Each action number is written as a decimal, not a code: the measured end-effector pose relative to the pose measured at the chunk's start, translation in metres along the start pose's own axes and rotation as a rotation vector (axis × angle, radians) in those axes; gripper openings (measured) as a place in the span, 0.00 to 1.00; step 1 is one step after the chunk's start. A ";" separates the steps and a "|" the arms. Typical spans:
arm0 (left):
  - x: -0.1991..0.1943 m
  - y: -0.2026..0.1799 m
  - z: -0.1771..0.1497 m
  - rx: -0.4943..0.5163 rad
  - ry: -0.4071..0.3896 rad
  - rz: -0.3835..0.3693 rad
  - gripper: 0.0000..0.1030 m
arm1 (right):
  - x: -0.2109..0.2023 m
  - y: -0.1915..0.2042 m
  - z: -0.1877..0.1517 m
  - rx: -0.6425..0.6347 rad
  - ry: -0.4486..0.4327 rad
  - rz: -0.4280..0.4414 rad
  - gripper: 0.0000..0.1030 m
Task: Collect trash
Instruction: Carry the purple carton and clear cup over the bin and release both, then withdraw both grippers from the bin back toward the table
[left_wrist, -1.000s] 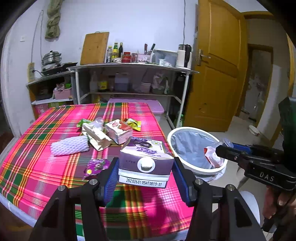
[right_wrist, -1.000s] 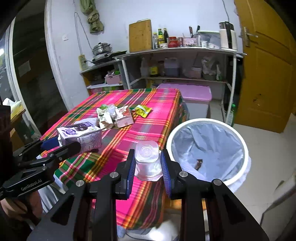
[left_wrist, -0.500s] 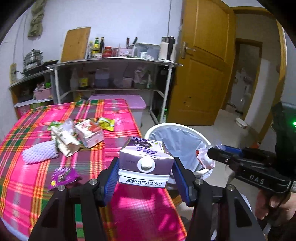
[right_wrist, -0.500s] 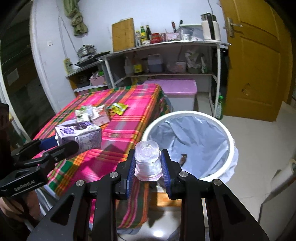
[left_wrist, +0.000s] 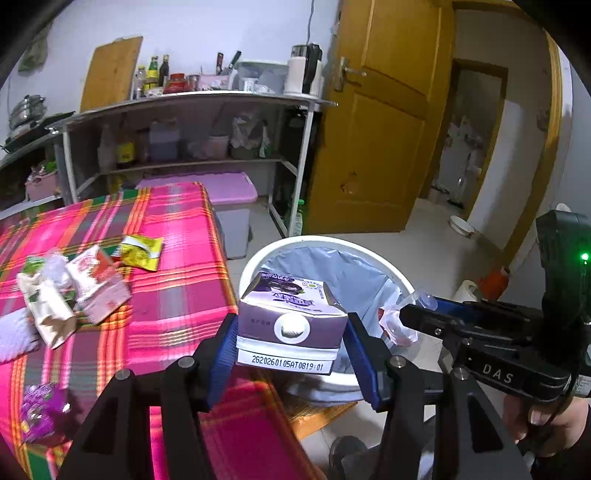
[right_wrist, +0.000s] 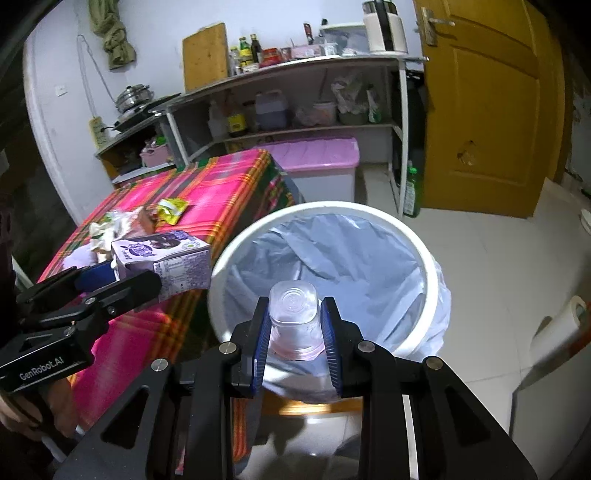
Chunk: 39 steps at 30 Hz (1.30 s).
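My left gripper (left_wrist: 291, 347) is shut on a purple milk carton (left_wrist: 291, 321) and holds it at the table's right edge, next to the rim of a white trash bin (left_wrist: 369, 254) lined with a grey bag. The carton also shows in the right wrist view (right_wrist: 166, 262). My right gripper (right_wrist: 295, 336) is shut on a clear plastic cup (right_wrist: 293, 317) and holds it over the near rim of the bin (right_wrist: 424, 269). In the left wrist view the right gripper (left_wrist: 410, 314) is at the bin's right side.
Loose wrappers remain on the pink plaid tablecloth (left_wrist: 177, 280): a yellow packet (left_wrist: 142, 251), a red-white carton (left_wrist: 98, 284), crumpled paper (left_wrist: 46, 302), a purple wrapper (left_wrist: 37, 406). A pink-lidded box (right_wrist: 317, 162), shelves and a wooden door (right_wrist: 487, 110) stand behind the bin.
Both grippers have moved right, away from the table towards the bin. The carton has gone from over the tablecloth to the bin's edge, and the cup is now over the bin's rim.
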<state>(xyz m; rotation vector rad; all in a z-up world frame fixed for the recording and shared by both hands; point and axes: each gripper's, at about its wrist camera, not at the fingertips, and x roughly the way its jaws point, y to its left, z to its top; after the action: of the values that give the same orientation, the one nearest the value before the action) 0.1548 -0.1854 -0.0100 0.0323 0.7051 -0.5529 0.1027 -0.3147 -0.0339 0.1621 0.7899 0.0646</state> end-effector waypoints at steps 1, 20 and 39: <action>0.006 0.000 0.002 0.000 0.008 -0.001 0.56 | 0.002 -0.001 0.000 0.001 0.004 -0.002 0.28; 0.052 0.012 0.011 -0.074 0.110 -0.055 0.56 | 0.023 -0.019 -0.001 0.040 0.051 -0.011 0.44; -0.065 0.038 -0.002 -0.075 -0.079 0.059 0.56 | -0.048 0.040 0.004 -0.040 -0.087 0.073 0.44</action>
<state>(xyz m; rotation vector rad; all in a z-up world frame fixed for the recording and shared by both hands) 0.1314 -0.1221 0.0235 -0.0385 0.6451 -0.4688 0.0715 -0.2810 0.0091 0.1548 0.6951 0.1420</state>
